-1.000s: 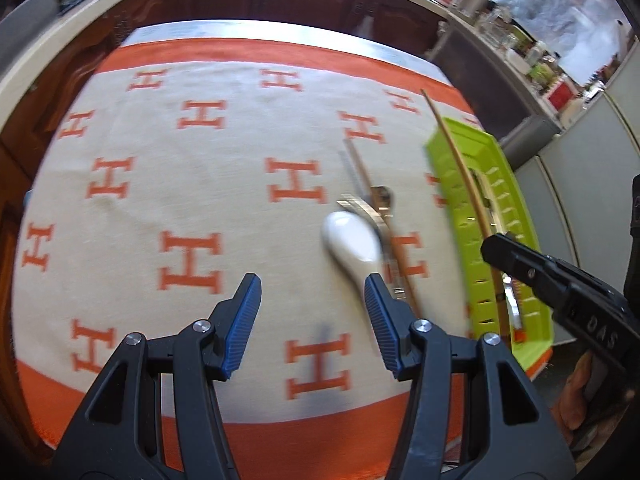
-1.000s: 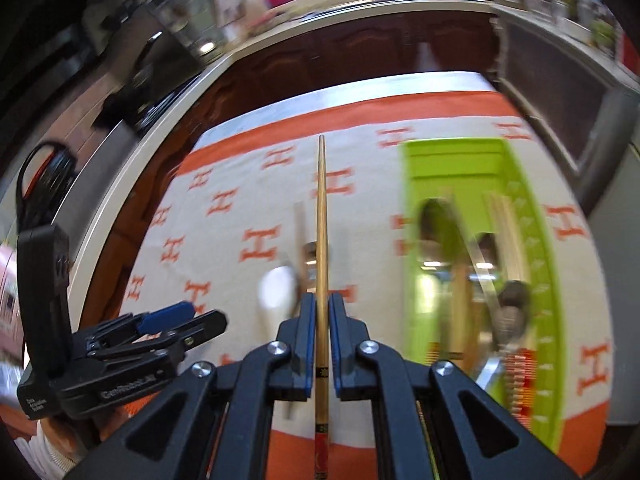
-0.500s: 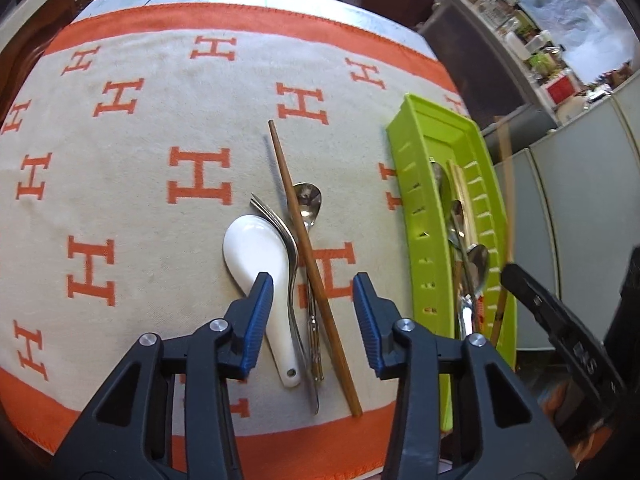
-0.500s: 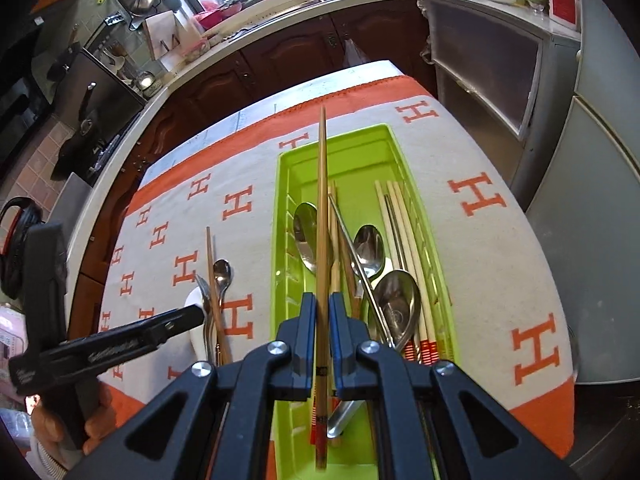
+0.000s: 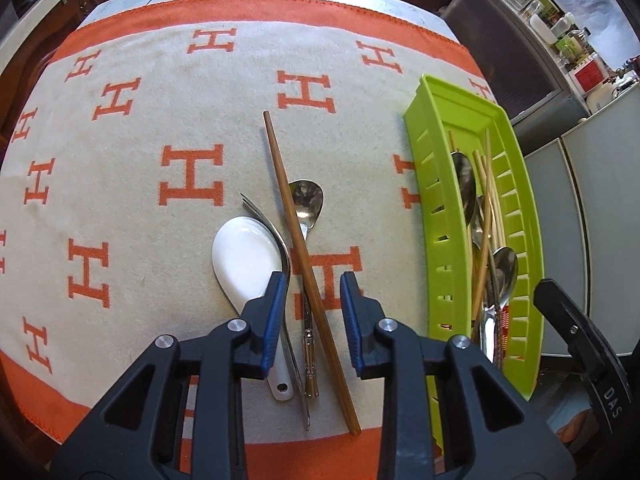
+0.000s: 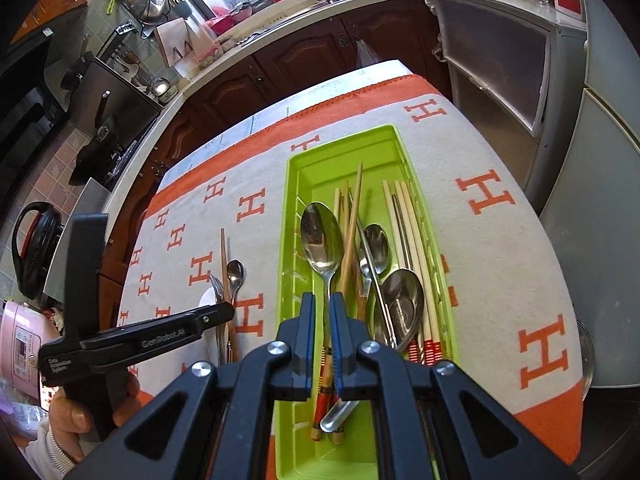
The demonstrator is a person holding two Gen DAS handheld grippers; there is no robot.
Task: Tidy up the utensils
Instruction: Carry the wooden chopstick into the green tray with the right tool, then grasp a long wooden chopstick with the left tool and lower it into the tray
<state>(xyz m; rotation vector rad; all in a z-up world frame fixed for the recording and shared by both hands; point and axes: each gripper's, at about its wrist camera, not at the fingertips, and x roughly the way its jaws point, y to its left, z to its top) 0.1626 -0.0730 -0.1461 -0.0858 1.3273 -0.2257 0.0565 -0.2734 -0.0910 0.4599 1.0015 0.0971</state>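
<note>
Loads of open cloth [image 5: 132, 208] on the left half of the table, nothing on it, so a gripper can drop in there easily. The middle is tighter: brown chopstick [image 5: 304, 264], fork [image 5: 280, 256], small metal spoon [image 5: 306, 204] and white ceramic spoon [image 5: 246, 260] lie bunched together, touching or crossing (no gap between them for a finger). A clear strip of cloth runs between that bunch and the green tray [image 5: 436, 216]. The tray's near half is crammed with spoons and chopsticks; its far end [image 6: 360, 148] is bare. The other gripper [image 5: 580, 340] hangs just past the tray's right wall.
</note>
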